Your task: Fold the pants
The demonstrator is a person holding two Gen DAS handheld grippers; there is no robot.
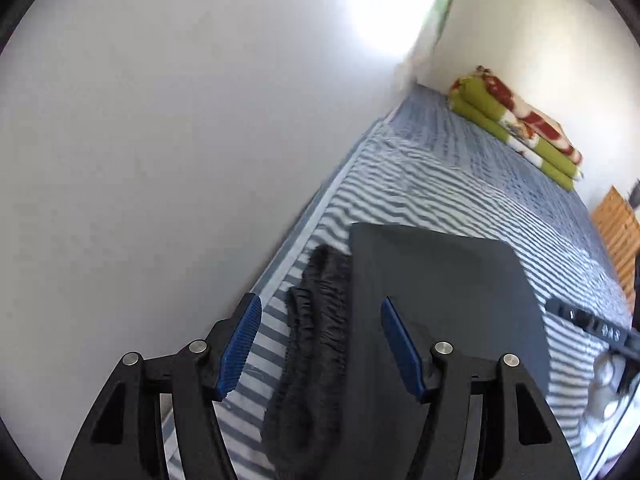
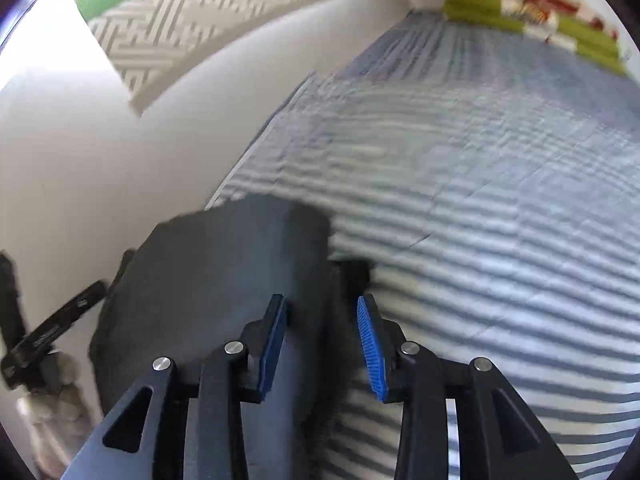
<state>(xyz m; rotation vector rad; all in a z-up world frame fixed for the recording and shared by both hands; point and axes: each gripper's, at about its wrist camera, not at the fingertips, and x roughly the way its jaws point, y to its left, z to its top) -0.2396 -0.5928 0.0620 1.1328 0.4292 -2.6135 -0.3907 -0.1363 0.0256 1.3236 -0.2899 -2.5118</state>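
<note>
Dark grey pants (image 1: 440, 280) lie folded flat on the striped bed (image 1: 440, 176), their gathered elastic waistband (image 1: 316, 320) at the left side. My left gripper (image 1: 320, 344) is open above the waistband, with nothing between its blue pads (image 1: 240, 344). In the right wrist view the same pants (image 2: 208, 280) form a smooth dark slab at the lower left. My right gripper (image 2: 322, 344) is open at the slab's right edge, one blue pad (image 2: 272, 348) over the cloth and the other over the striped bed (image 2: 480, 208). The view is blurred.
A folded green, red and white blanket (image 1: 516, 120) lies at the far end of the bed by the wall. A white wall (image 1: 160, 160) runs along the bed's left edge. The other gripper (image 1: 592, 328) shows at the right edge, and an orange wooden frame (image 1: 616, 224) beyond it.
</note>
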